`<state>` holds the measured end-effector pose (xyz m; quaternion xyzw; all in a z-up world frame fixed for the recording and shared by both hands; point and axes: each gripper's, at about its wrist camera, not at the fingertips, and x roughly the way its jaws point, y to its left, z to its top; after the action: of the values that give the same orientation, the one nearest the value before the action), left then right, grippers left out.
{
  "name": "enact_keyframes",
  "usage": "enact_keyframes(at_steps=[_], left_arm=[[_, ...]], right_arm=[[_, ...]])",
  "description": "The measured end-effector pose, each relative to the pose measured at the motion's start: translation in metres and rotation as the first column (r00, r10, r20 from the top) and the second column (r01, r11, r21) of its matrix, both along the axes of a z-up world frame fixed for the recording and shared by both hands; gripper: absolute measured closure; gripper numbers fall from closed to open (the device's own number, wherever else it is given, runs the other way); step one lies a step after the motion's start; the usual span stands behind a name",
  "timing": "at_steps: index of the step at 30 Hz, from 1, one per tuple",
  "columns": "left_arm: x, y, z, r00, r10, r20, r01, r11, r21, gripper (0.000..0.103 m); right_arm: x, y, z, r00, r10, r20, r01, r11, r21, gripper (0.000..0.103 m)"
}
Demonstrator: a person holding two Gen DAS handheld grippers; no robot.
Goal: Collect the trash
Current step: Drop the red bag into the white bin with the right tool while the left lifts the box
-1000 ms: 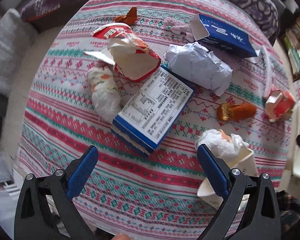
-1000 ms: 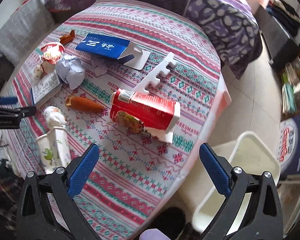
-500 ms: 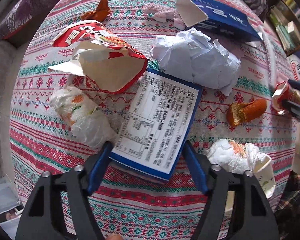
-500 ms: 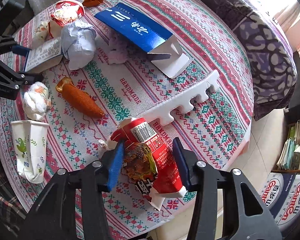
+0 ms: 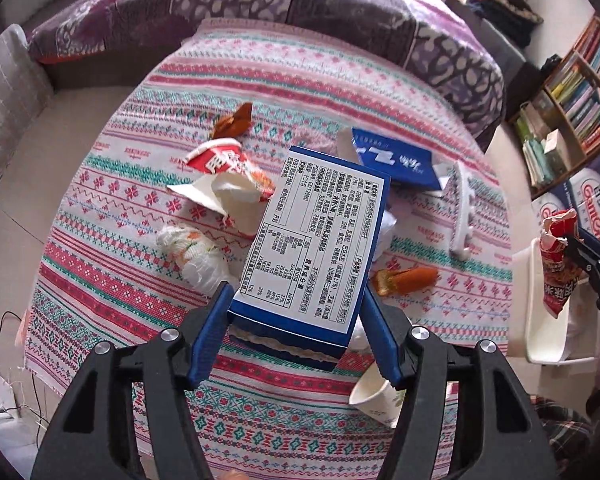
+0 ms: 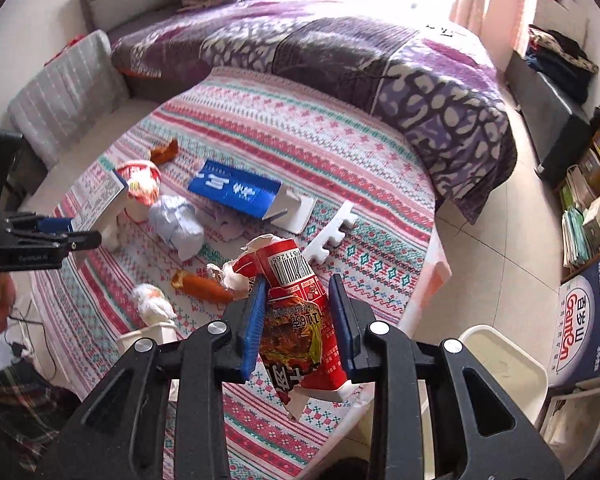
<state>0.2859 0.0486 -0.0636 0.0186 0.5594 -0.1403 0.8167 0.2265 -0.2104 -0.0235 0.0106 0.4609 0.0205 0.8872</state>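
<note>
Left gripper (image 5: 294,314) clamps blue box (image 5: 314,240), lifted off tablecloth (image 5: 300,84). Right gripper (image 6: 298,320) pinches red wrapper (image 6: 300,320) near white bin (image 6: 504,376). Keep squeeze firm; carry both over bin before opening.

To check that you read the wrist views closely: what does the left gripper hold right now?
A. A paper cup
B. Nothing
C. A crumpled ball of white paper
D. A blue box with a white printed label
D: in the left wrist view the left gripper is shut on the blue box, lifted off the tablecloth.
</note>
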Motion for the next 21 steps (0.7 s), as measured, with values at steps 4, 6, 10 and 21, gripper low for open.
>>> enact_keyframes(at_steps=[4, 6, 10, 21], left_arm=[[-0.009, -0.024, 0.025, 0.995, 0.02, 0.096, -0.018, 1.0, -0.024, 0.041], [-0.017, -0.035, 0.035, 0.99, 0.036, 0.14, -0.032, 0.999, -0.029, 0.041], [-0.035, -0.052, 0.055, 0.977, 0.06, 0.202, -0.045, 0.996, -0.079, 0.041], [-0.06, -0.123, 0.025, 0.959, 0.051, 0.277, -0.026, 0.995, -0.095, 0.04]], right_arm=[[-0.016, -0.011, 0.022, 0.99, -0.104, 0.094, 0.103, 0.995, 0.011, 0.073], [-0.025, -0.015, 0.03, 0.978, -0.157, 0.135, 0.158, 0.987, 0.004, 0.073], [-0.038, -0.028, 0.035, 0.946, -0.268, 0.185, 0.275, 0.961, -0.014, 0.073], [-0.065, -0.087, -0.002, 0.808, -0.56, 0.183, 0.575, 0.817, -0.037, 0.072]])
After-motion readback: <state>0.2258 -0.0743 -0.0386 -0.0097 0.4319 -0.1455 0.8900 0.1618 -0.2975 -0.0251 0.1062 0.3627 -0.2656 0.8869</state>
